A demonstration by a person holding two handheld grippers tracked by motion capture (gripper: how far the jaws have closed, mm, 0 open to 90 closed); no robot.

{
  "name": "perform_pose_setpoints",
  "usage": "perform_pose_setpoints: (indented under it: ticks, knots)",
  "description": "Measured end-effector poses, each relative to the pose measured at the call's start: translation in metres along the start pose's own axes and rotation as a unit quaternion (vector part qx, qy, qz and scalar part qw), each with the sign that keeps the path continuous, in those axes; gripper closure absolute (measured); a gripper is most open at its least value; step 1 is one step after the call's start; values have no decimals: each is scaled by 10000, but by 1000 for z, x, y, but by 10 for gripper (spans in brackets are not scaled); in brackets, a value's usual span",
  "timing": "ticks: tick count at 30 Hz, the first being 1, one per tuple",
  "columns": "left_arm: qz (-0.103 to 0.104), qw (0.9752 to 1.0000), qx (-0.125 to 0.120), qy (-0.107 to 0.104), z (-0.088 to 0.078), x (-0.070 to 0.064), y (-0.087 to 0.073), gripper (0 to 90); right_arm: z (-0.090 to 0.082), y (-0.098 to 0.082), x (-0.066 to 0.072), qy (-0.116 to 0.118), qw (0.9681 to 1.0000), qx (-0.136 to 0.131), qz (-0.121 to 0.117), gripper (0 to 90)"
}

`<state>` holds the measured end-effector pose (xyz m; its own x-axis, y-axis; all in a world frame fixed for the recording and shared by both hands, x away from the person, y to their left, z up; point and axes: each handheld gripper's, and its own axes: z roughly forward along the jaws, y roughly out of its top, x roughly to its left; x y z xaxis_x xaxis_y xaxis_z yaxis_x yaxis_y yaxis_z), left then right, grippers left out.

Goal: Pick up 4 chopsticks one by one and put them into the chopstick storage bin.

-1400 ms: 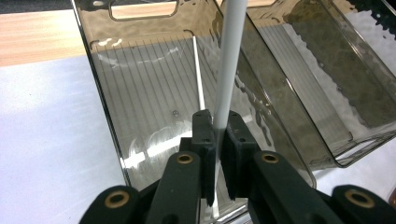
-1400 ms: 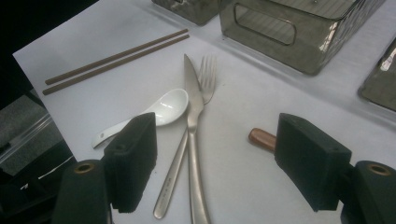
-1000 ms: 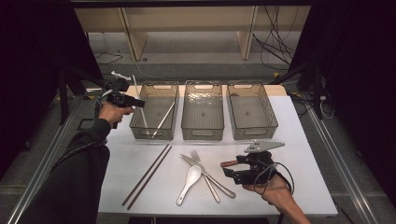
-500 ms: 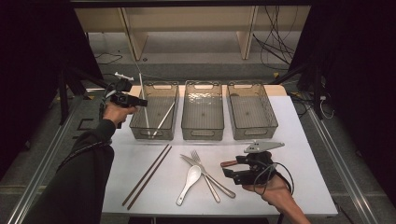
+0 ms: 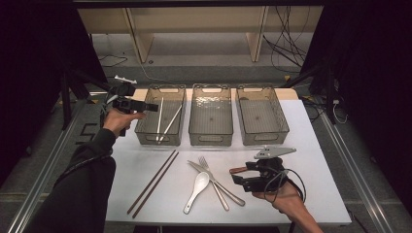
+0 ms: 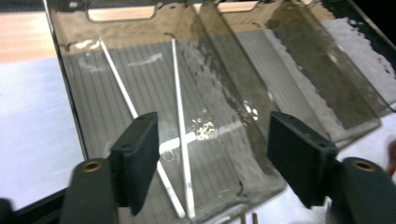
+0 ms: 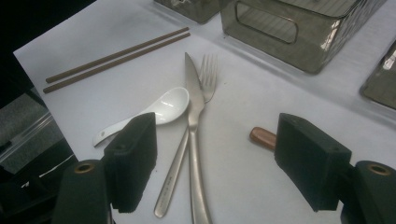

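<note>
Two sorted: white chopsticks (image 5: 164,121) lie in the left bin (image 5: 145,136).
Left gripper (image 6: 212,163): jaws just opened wide, nothing between them, above that bin.
Right gripper (image 7: 217,161): wide, empty, over the knife (image 7: 194,140).
Left to sort: brown chopsticks (image 5: 153,182), spoon (image 5: 197,190), fork (image 5: 214,182), knife.

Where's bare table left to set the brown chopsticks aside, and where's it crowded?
Free: the white table right of the right bin, and the near-left strip beside the brown chopsticks. Crowded: the middle, where spoon, fork and knife overlap by the right gripper. Middle bin looks empty.
</note>
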<state>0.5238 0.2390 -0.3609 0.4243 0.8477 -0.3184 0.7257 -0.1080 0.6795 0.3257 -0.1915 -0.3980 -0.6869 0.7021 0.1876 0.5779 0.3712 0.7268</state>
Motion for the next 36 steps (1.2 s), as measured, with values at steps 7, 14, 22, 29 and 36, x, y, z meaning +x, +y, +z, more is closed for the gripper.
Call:
perform_pose_setpoints:
  ticks: [7, 14, 22, 29, 36]
  knots:
    - [336, 9992, -74, -188, -25, -23, -20, 241, -1, 0, 0, -26, 10000, -6, 11, 306]
    - [616, 9975, 96, -330, -33, -41, -51, 187, 0, 0, 0, -26, 10000, 4, 10, 304]
    - [882, 9943, 591, -47, -26, -50, -76, 170, -1, 0, 0, -20, 10000, -29, 4, 302]
    - [964, 9928, 714, -20, -26, -54, -85, 161, -1, -1, -1, -31, 10000, -35, 17, 297]
    - [983, 9905, 960, 47, -24, -54, -93, 161, -2, -2, -2, -25, 10000, -52, 14, 296]
